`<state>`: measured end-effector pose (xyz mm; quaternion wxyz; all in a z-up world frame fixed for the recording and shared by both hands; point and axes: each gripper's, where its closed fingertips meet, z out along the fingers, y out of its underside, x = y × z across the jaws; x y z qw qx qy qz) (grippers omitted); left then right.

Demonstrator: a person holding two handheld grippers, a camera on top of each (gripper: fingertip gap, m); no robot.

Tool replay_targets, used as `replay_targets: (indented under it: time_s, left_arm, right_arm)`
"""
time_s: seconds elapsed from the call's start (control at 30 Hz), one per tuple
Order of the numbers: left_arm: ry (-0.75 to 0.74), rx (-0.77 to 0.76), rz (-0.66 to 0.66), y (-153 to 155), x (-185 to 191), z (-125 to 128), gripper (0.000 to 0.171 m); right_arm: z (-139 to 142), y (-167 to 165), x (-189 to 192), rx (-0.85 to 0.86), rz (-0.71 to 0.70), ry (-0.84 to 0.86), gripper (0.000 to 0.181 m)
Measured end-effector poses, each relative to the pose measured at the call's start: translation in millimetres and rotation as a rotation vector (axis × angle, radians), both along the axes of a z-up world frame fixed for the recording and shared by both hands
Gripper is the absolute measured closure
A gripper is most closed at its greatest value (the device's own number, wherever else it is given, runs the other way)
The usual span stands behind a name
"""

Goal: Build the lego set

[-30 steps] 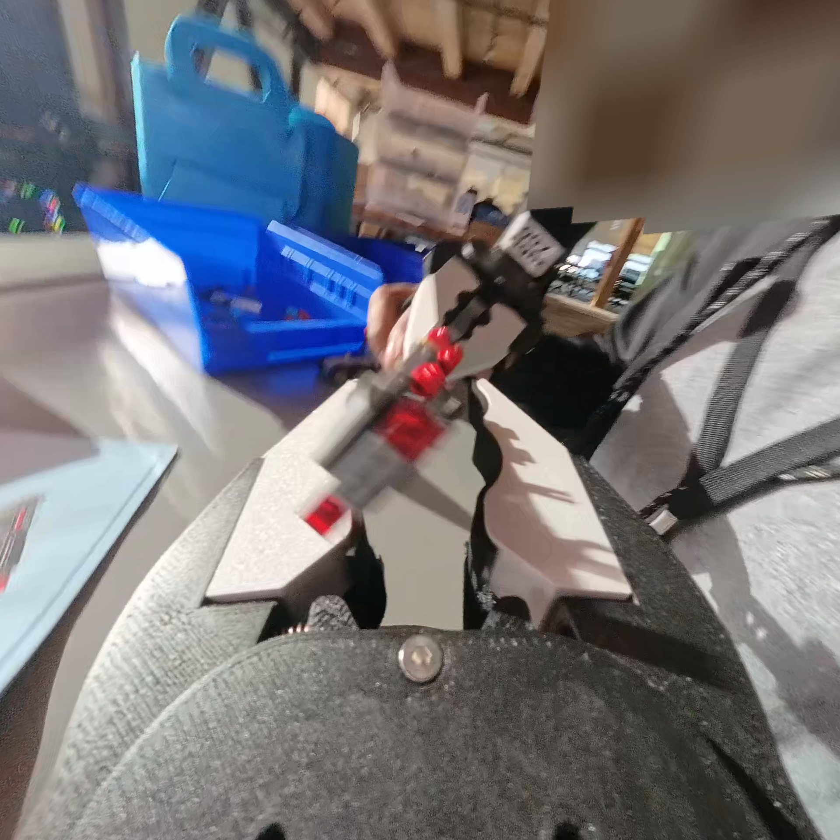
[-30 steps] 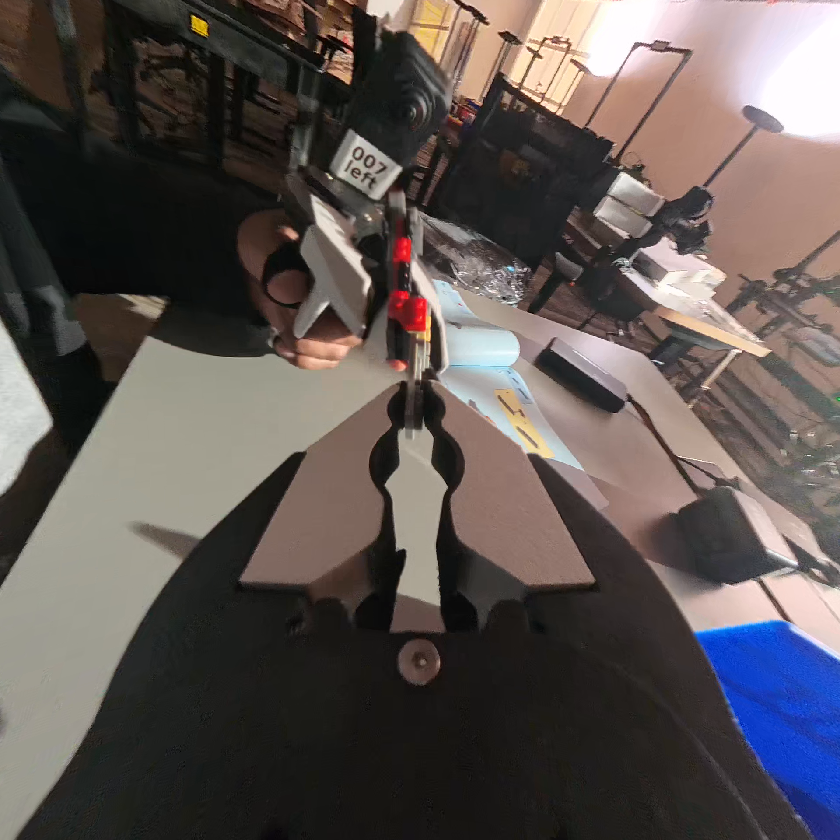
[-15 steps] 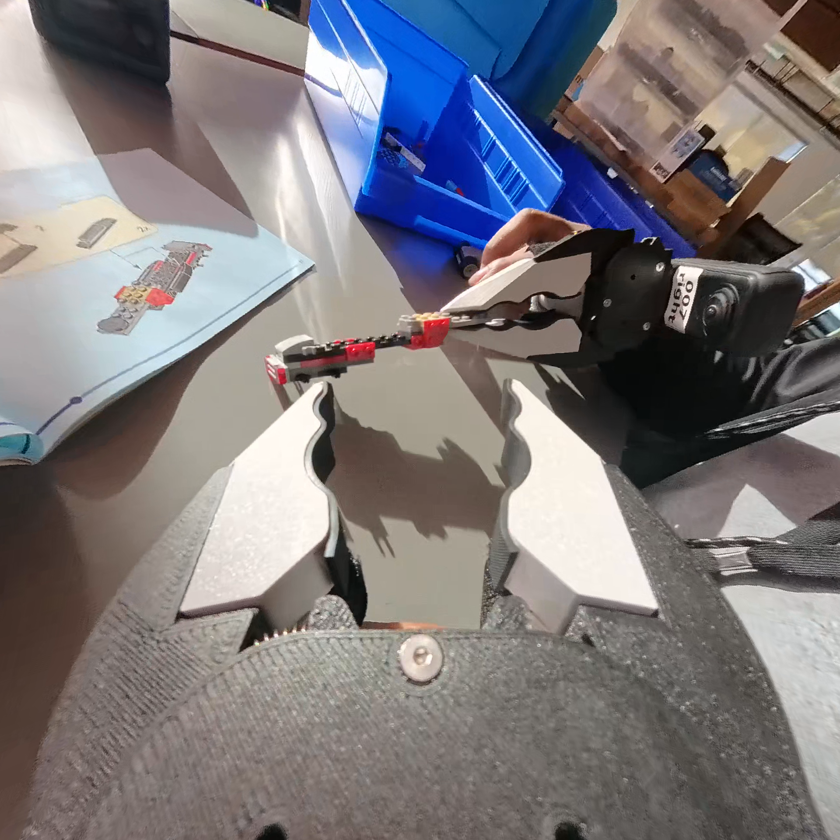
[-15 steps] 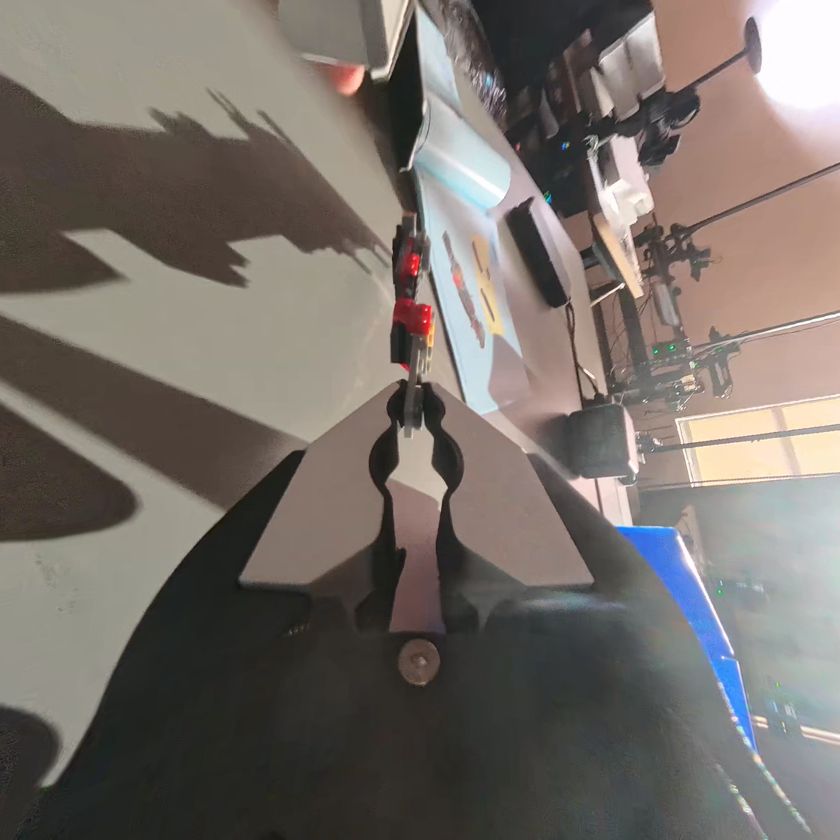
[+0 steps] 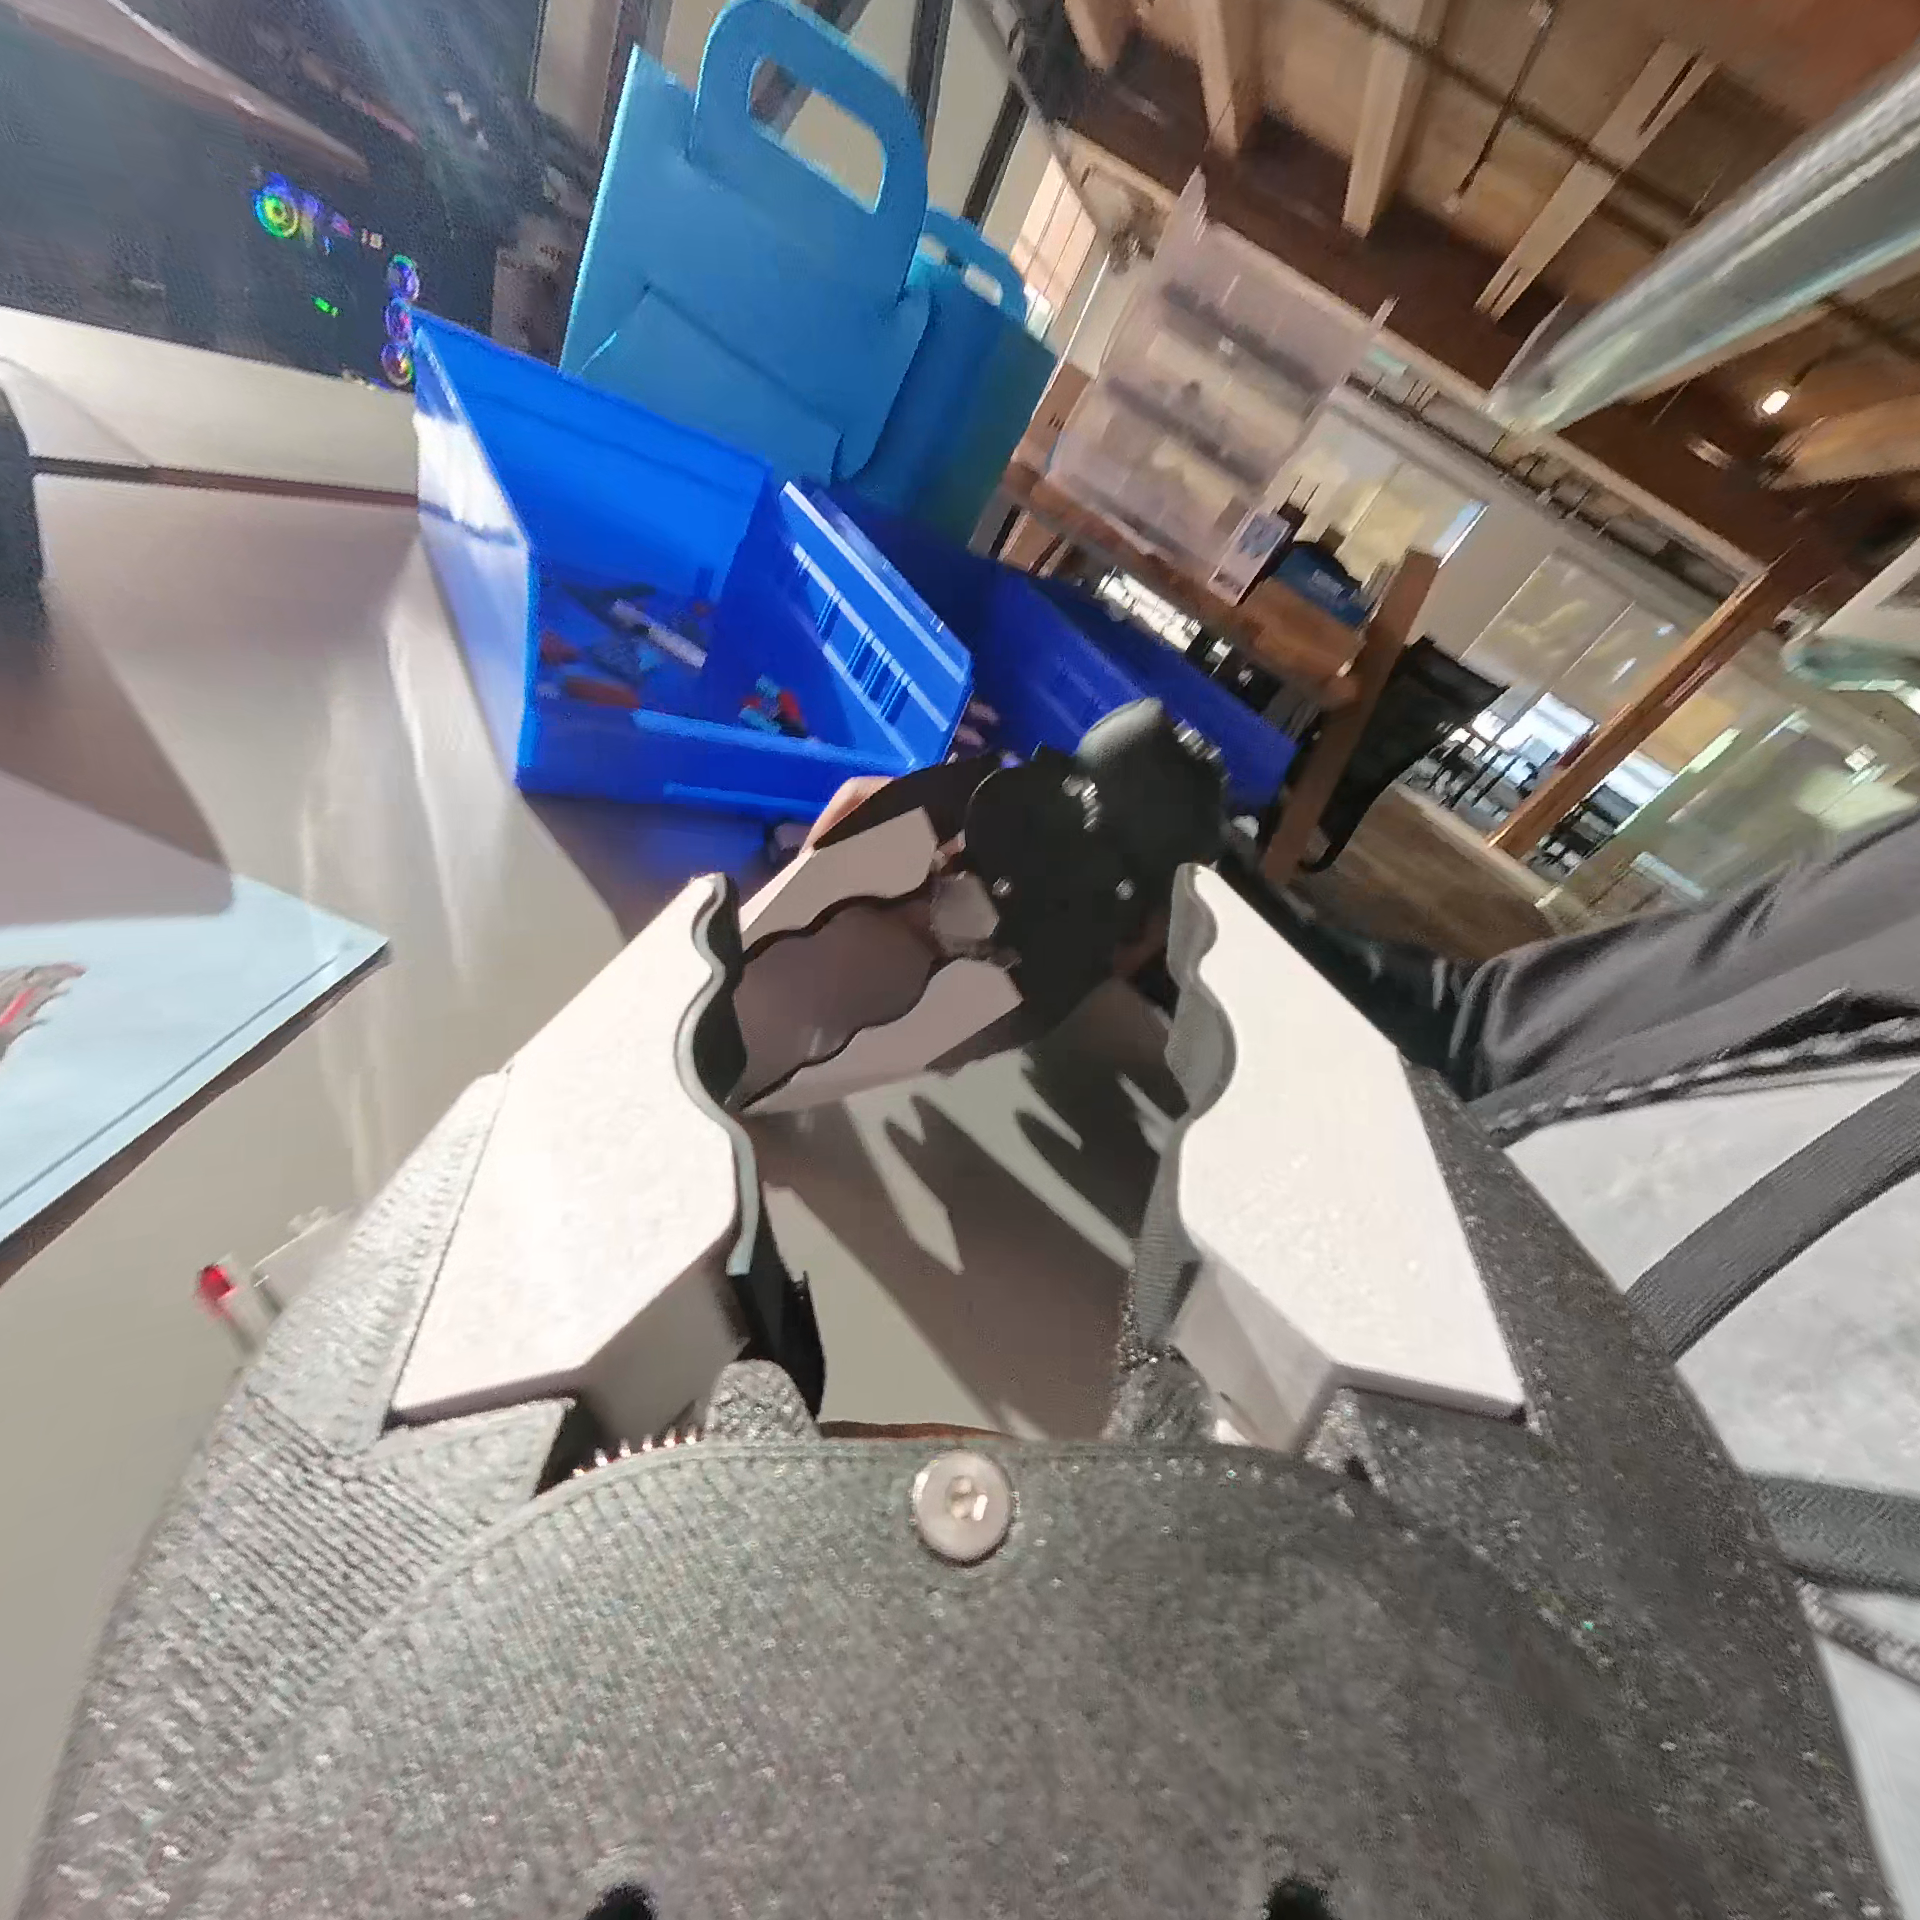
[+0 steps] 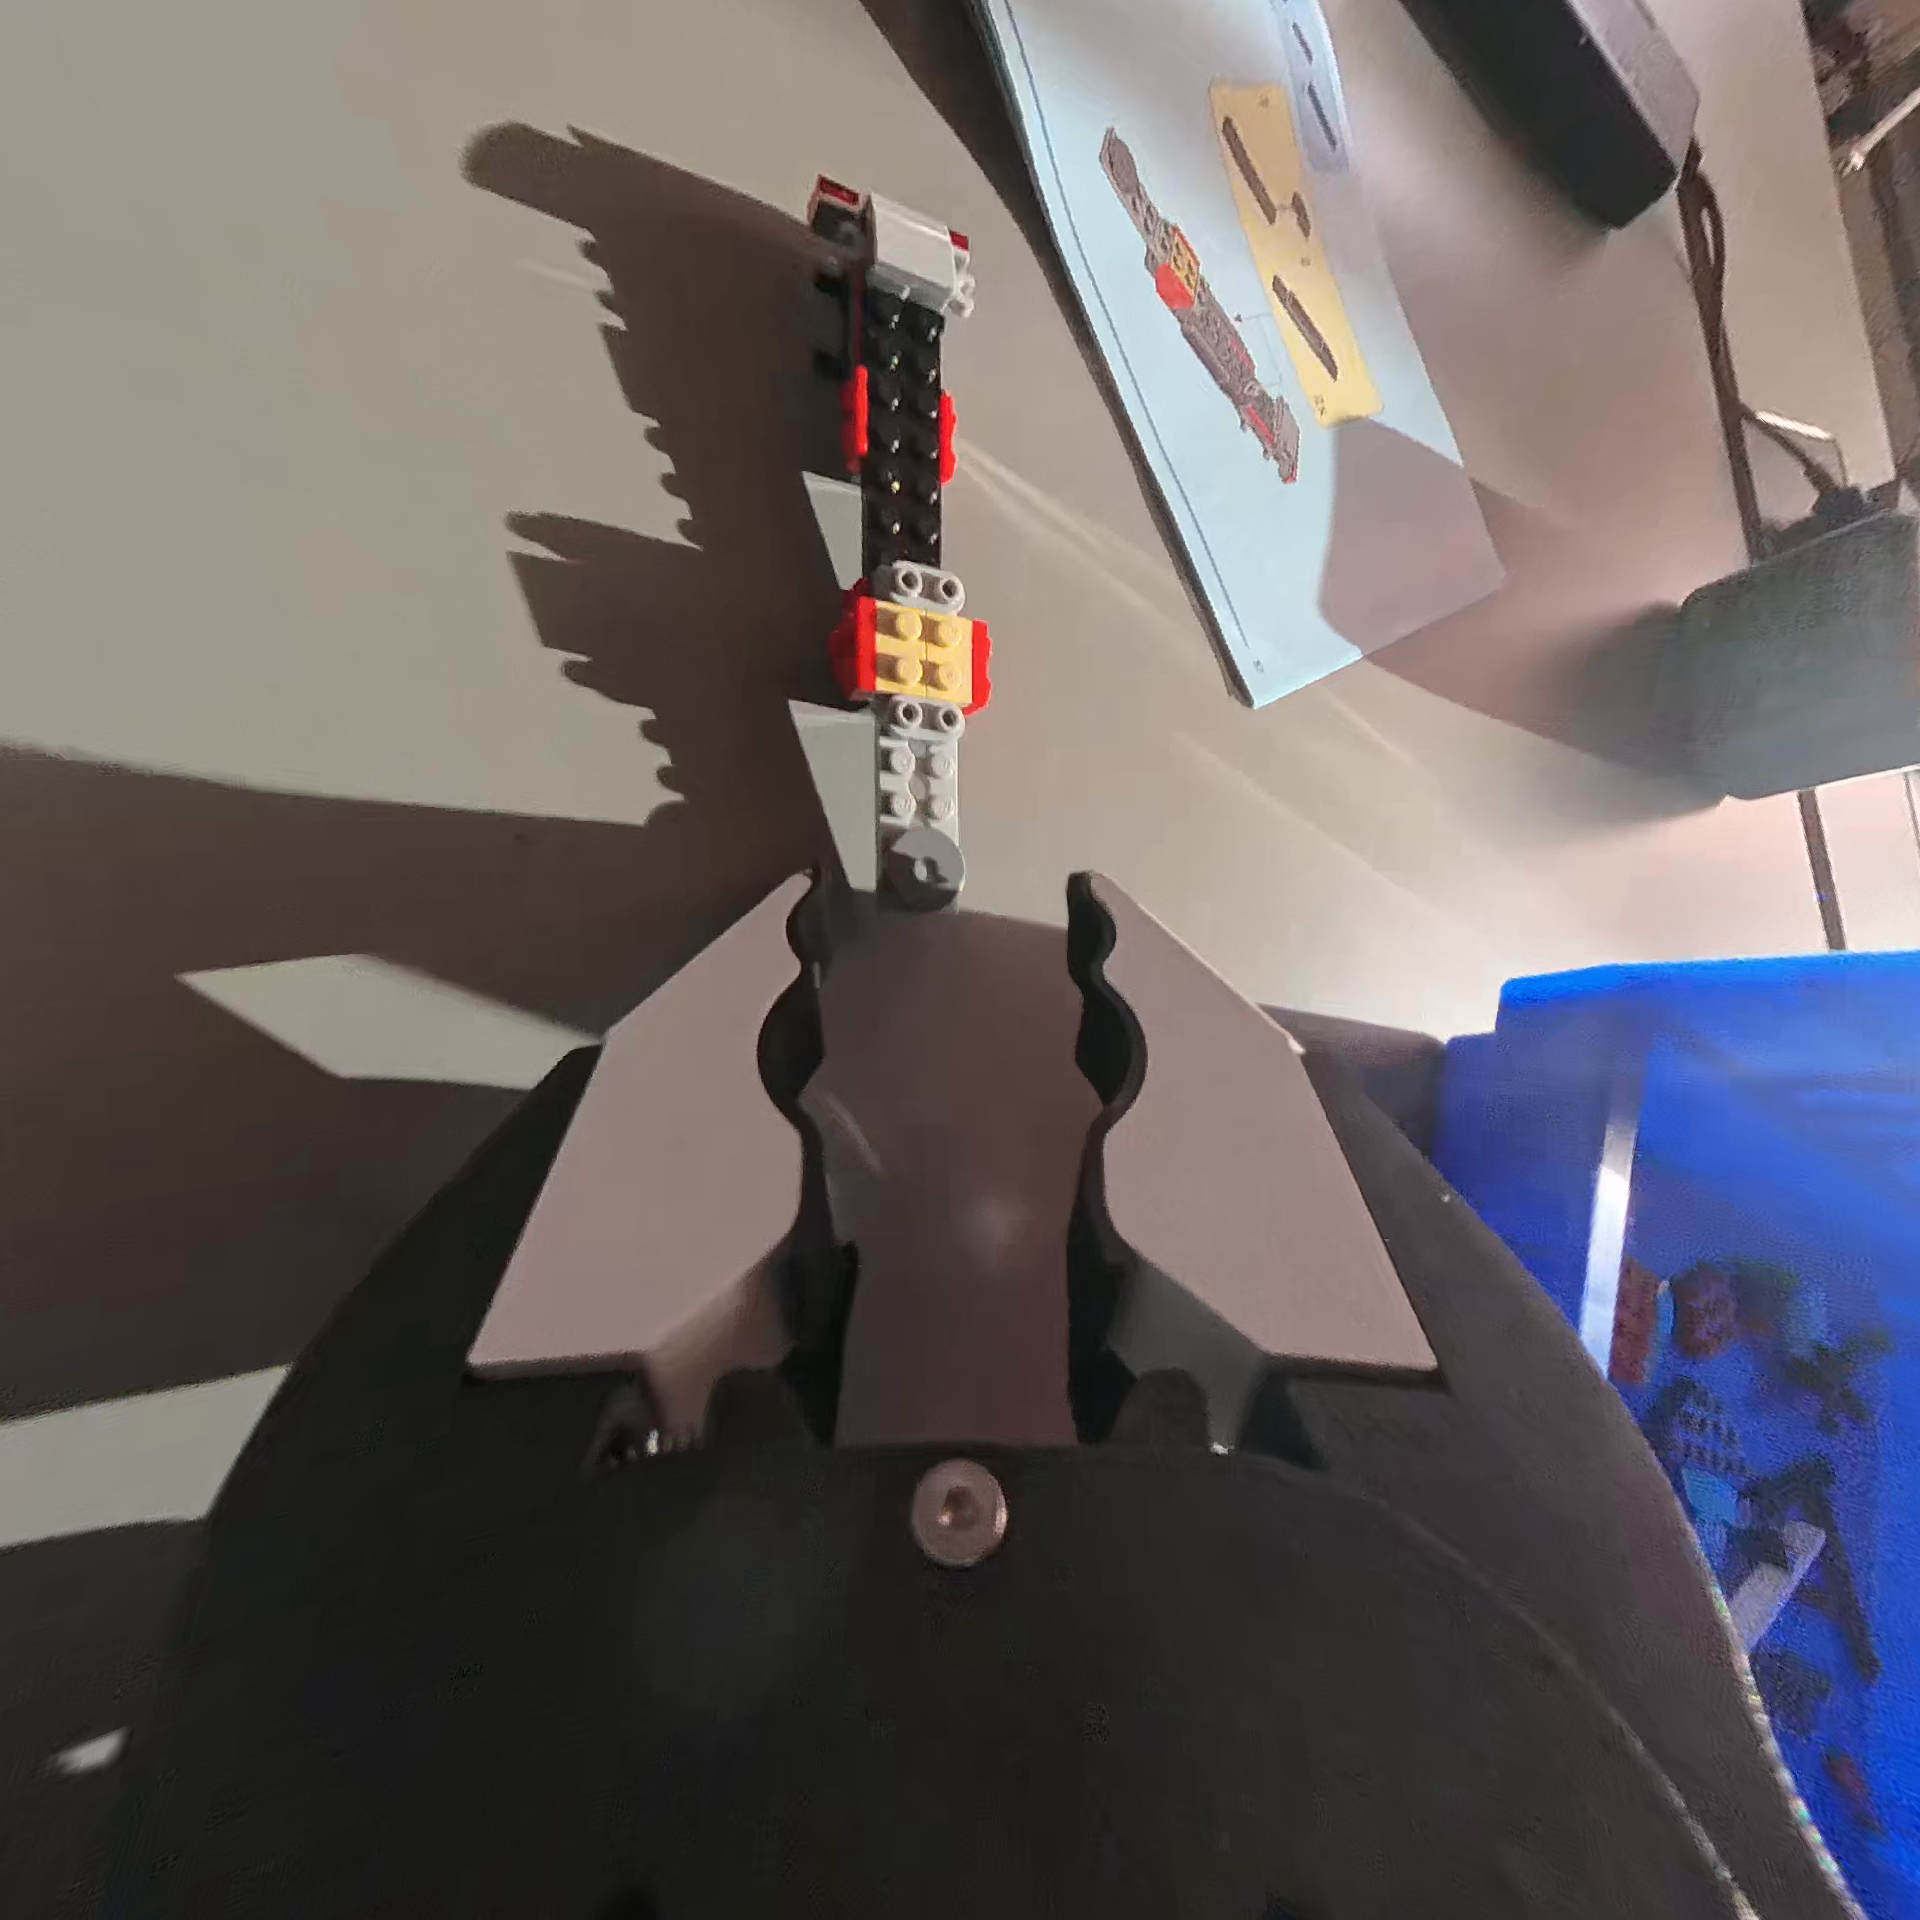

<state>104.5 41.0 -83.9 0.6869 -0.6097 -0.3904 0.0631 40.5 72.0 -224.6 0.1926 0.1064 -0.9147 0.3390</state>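
So the model [image 6: 909, 540] is lying flat on the table [image 6: 312, 364], studs up, just ahead of the right gripper [image 6: 940, 904], whose jaws are spread wide and holding nothing. Left gripper [image 5: 956, 914] is gaping wide too, also empty. Looks like we're between steps: the build is parked and a new piece is needed. The booklet [image 6: 1278, 312] is sitting open beside it. Next move is probably fishing the right brick out of the blue bin [image 5: 582, 499], which calls for a narrow, careful pinch.
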Motion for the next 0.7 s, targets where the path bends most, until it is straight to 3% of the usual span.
replay_targets:
  time_s: [0.13, 0.27, 0.43, 0.7]
  left_arm:
    - [-0.005, 0.095, 0.023, 16.3, -4.5, 32.2, 0.085]
    - [-0.02, 0.045, 0.065, 38.7, -13.2, 44.8, 0.082]
    - [-0.02, -0.123, 0.14, 61.3, -24.6, 41.3, 0.071]
    - [-0.02, -0.342, 0.271, 54.5, -33.1, 16.9, 0.062]
  right_arm:
    - [1.8, 8.7, -3.9, 0.079, -0.075, -0.031, 0.129]
    - [9.0, 15.6, -14.0, 0.166, -0.156, -0.017, 0.124]
    - [14.9, 14.9, -32.1, 0.252, -0.278, 0.075, 0.122]
    - [22.5, 21.3, -53.4, 0.3, -0.402, 0.179, 0.12]
